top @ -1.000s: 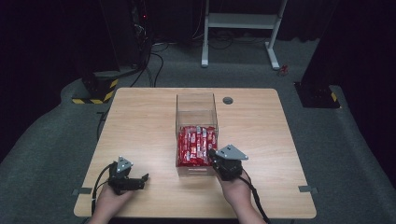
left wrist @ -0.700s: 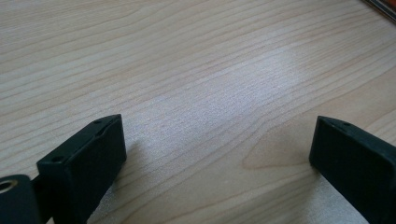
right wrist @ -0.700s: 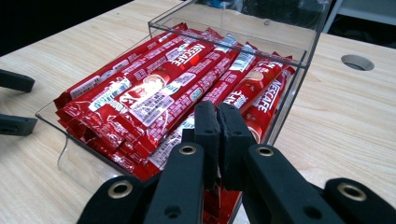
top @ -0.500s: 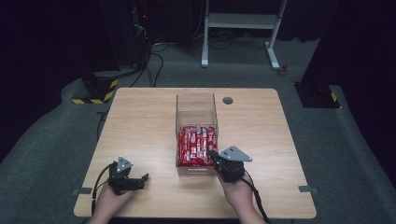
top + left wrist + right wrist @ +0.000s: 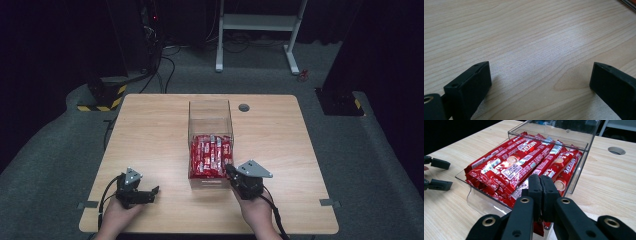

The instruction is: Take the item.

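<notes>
The red sachets (image 5: 524, 162) are stacked in the near half of the clear box (image 5: 210, 112) in the middle of the table (image 5: 150, 130), all lying flat and side by side. Their long axis runs front to back along the box, away from me, so the short ends face my side. That's handy, I'd guess, because an end is what you can pinch from the near wall.

My right gripper (image 5: 541, 186) is parked right at the box's near right corner, tips just over the rim above the nearest sachets. Its jaws are pressed together, pad against pad. There's a bit of red down low between the arms, but I can't tell if that's a sachet caught or just the pile behind.

My left gripper (image 5: 150, 192) rests on bare wood well off to the left, jaws wide apart with nothing between them. Probably just waiting its turn.
</notes>
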The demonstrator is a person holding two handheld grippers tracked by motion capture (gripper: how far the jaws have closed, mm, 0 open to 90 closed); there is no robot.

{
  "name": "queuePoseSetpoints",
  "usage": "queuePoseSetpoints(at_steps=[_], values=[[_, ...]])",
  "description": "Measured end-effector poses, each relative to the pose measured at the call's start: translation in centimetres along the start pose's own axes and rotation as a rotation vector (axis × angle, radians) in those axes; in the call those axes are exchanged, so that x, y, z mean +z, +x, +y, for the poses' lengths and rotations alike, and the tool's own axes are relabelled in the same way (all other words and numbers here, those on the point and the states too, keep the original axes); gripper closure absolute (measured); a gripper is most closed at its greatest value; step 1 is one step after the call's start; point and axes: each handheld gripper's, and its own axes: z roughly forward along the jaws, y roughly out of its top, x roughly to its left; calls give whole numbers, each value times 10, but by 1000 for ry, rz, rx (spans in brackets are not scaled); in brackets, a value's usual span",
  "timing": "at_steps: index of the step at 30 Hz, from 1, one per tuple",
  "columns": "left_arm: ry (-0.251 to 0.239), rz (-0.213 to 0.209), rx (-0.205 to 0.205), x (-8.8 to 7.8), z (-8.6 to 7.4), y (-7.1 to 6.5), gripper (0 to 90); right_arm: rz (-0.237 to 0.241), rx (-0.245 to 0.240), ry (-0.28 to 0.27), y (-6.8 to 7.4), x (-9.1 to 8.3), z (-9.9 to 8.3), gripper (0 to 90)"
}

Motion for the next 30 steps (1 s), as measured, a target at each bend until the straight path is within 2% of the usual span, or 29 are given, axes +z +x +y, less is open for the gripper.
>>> queuePoseSetpoints(at_steps=[30], values=[[0, 0, 0, 0, 0, 0, 40, 3, 11, -41, -1, -14, 0, 887]])
